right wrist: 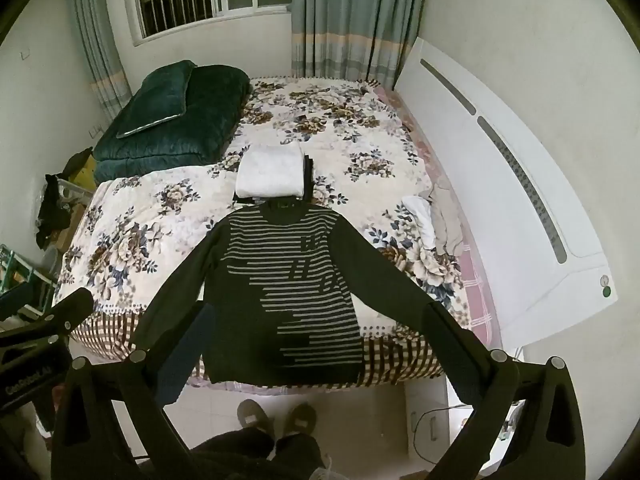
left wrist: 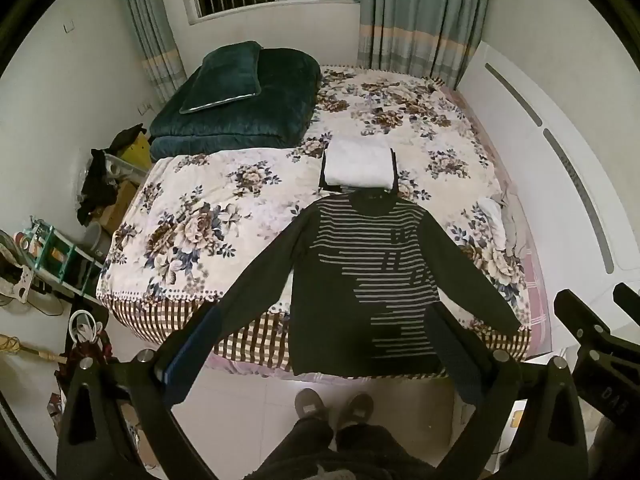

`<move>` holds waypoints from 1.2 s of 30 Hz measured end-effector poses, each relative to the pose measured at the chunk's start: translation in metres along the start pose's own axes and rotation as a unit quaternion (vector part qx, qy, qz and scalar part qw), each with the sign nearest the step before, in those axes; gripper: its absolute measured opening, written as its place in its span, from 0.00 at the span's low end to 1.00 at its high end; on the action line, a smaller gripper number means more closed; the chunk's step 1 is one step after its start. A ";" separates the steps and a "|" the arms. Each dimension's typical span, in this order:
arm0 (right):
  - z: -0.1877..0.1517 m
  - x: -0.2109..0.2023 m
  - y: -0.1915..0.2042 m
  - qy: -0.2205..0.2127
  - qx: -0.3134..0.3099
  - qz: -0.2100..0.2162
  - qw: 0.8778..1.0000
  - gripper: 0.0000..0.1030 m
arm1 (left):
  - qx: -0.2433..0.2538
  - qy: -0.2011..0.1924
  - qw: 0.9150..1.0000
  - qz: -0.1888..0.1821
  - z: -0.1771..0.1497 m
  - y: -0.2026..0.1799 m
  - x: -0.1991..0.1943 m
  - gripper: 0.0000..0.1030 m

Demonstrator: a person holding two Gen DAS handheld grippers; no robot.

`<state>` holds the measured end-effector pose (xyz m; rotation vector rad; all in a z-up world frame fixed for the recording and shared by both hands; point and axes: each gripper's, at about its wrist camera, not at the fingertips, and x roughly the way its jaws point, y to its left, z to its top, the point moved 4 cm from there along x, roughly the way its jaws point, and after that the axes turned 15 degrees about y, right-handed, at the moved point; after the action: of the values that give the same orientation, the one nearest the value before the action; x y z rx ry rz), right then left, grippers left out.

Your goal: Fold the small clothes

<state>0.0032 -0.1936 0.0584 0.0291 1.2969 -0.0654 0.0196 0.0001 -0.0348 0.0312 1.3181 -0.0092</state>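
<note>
A dark long-sleeved sweater with grey stripes (left wrist: 368, 272) lies flat at the near edge of the bed, collar away from me, sleeves spread out, hem hanging over the edge; it also shows in the right wrist view (right wrist: 288, 292). My left gripper (left wrist: 324, 344) is open and empty, held high above the sweater's hem. My right gripper (right wrist: 316, 340) is open and empty too, at about the same height. A folded white garment (left wrist: 358, 168) on a dark folded pile lies just beyond the collar, also in the right wrist view (right wrist: 270, 176).
The bed has a floral blanket (left wrist: 208, 216). A dark green folded quilt and pillow (left wrist: 240, 96) sit at its far left. Loose light clothes (right wrist: 436, 220) lie by the white headboard (right wrist: 520, 184). Clutter and shelves (left wrist: 52, 252) stand on the floor at left. My feet (left wrist: 332, 404) are below the bed edge.
</note>
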 end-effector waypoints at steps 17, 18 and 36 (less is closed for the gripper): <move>-0.002 -0.006 0.004 -0.001 0.000 -0.002 1.000 1.00 | -0.001 -0.001 1.000 -0.002 0.000 -0.001 0.001 1.00; -0.002 -0.007 0.004 -0.001 0.000 -0.002 1.000 1.00 | -0.001 -0.001 1.000 -0.002 0.000 -0.001 0.001 1.00; -0.003 -0.010 0.009 -0.004 -0.001 -0.002 1.000 1.00 | -0.002 -0.005 1.000 -0.004 -0.001 -0.001 0.001 1.00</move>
<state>-0.0020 -0.1840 0.0674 0.0252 1.2897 -0.0671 0.0191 -0.0009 -0.0359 0.0237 1.3089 -0.0131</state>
